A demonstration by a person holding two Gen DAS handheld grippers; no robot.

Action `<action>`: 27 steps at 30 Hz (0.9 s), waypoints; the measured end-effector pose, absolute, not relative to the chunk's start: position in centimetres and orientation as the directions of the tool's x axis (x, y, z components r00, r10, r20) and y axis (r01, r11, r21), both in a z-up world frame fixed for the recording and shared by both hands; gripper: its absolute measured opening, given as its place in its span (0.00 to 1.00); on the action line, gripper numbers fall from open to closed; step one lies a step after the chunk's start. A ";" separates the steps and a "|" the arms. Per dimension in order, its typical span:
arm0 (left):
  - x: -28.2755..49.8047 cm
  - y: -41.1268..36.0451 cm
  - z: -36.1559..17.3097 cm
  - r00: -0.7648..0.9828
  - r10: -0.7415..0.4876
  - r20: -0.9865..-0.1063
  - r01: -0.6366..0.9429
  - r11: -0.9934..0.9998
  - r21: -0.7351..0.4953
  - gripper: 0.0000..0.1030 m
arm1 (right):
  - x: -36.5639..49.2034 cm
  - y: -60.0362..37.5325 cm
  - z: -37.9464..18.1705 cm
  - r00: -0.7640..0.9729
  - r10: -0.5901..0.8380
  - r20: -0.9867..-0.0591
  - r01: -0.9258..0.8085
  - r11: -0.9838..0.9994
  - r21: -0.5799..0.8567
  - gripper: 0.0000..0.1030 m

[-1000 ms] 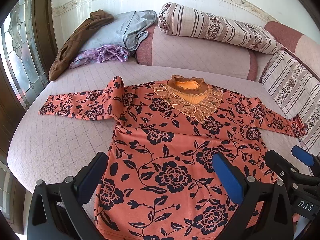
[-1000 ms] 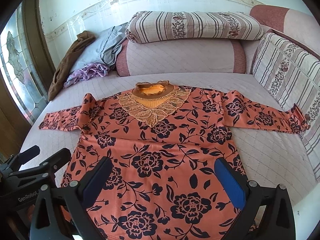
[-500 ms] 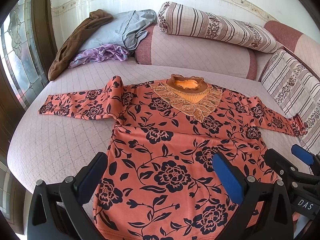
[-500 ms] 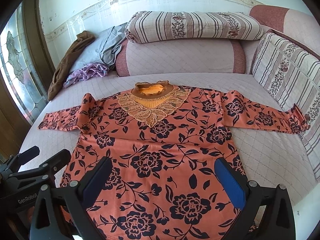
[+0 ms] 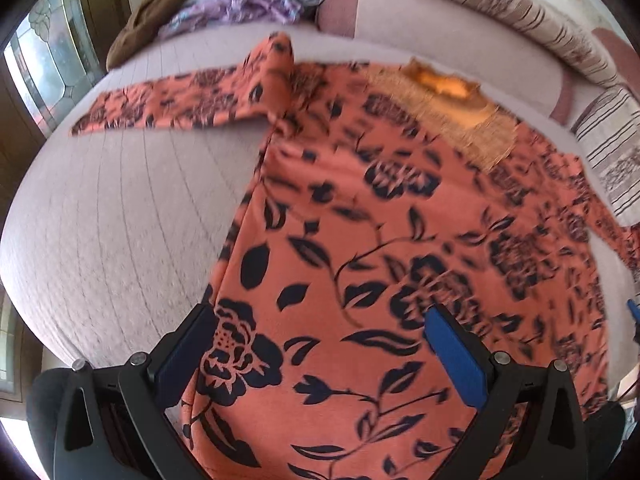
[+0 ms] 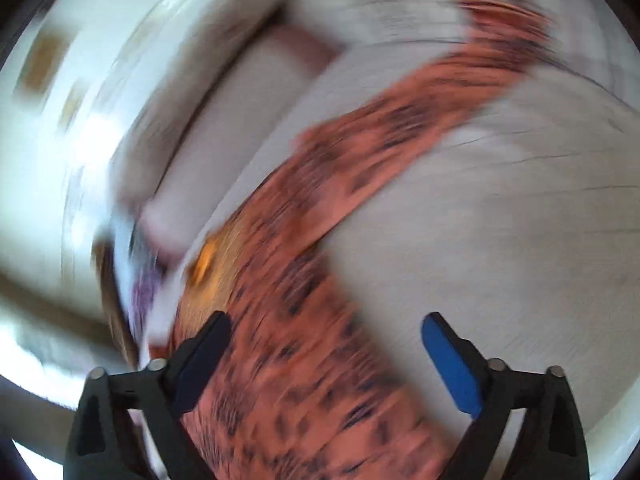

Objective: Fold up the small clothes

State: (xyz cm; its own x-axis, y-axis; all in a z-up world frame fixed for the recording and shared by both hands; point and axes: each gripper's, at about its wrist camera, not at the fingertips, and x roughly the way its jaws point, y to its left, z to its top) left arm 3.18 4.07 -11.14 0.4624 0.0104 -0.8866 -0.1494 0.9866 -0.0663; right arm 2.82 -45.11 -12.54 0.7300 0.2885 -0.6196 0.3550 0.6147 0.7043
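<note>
**A:** Start with the tongs. How do they stand?

**B:** The left gripper [image 5: 324,344] has its blue-padded fingers [image 5: 454,354] spread wide, grasping nothing. It hangs over the lower left part of the orange long-sleeved top with the black flower print [image 5: 360,240], with one finger over the garment's left side edge. The right gripper [image 6: 326,354] is spread wide as well and holds nothing.

**B:** Its picture is badly smeared, though, so I can only say it seems to sit above the right side of the top [image 6: 304,320], one finger over the cloth and the other over bare cover.

**A:** And where is the top itself?

**B:** Spread flat, front up, on the pale pink quilted sofa seat [image 5: 120,220]. Its left sleeve [image 5: 168,100] lies stretched out to the side, the gold lace collar [image 5: 444,92] points toward the backrest, and the right sleeve [image 6: 420,120] runs out toward the far right.

**A:** Anything further out?

**B:** A striped bolster cushion [image 5: 500,8] lies along the backrest, and a heap of brown, grey and purple clothes [image 5: 224,4] sits in the far left corner. A patterned glass window [image 5: 52,48] is at the left.
</note>
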 end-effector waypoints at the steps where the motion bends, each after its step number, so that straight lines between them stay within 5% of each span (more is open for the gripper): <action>1: 3.1 4.1 -11.5 0.438 0.014 -0.899 -0.151 0.987 -0.059 1.00 | 2.7 -46.5 -13.2 0.741 0.266 -0.617 0.385 0.583 0.715 0.85; 12: 2.9 3.9 -14.1 0.416 0.041 -0.908 -0.136 0.991 -0.018 1.00 | 8.4 -62.7 -16.4 0.771 0.068 -0.633 0.579 0.339 0.741 0.59; 17: 3.0 4.0 -14.5 0.441 0.021 -0.897 -0.127 0.991 -0.039 1.00 | 11.3 -65.8 -16.6 0.715 0.013 -0.699 0.665 0.298 0.685 0.37; 20: 2.9 4.1 -14.4 0.443 0.020 -0.896 -0.125 0.991 -0.040 1.00 | 12.7 -67.1 -16.0 0.653 -0.015 -0.757 0.717 0.334 0.612 0.09; 23: 2.9 4.4 -14.4 0.446 0.006 -0.895 -0.105 0.993 -0.046 1.00 | 14.0 -66.6 -13.0 0.638 -0.072 -0.767 0.710 0.441 0.549 0.07; 27: 2.5 4.6 -14.2 0.460 -0.007 -0.888 -0.082 0.995 -0.051 1.00 | 16.6 -59.9 -4.3 0.745 -0.085 -0.662 0.530 0.679 0.508 0.07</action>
State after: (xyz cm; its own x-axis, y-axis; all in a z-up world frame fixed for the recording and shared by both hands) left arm 2.50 4.59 -14.25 0.4602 -0.0072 -0.8878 -0.0821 0.9953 -0.0507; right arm 16.58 -59.88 -4.28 0.7447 -0.0852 -0.6620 0.5295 0.6791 0.5083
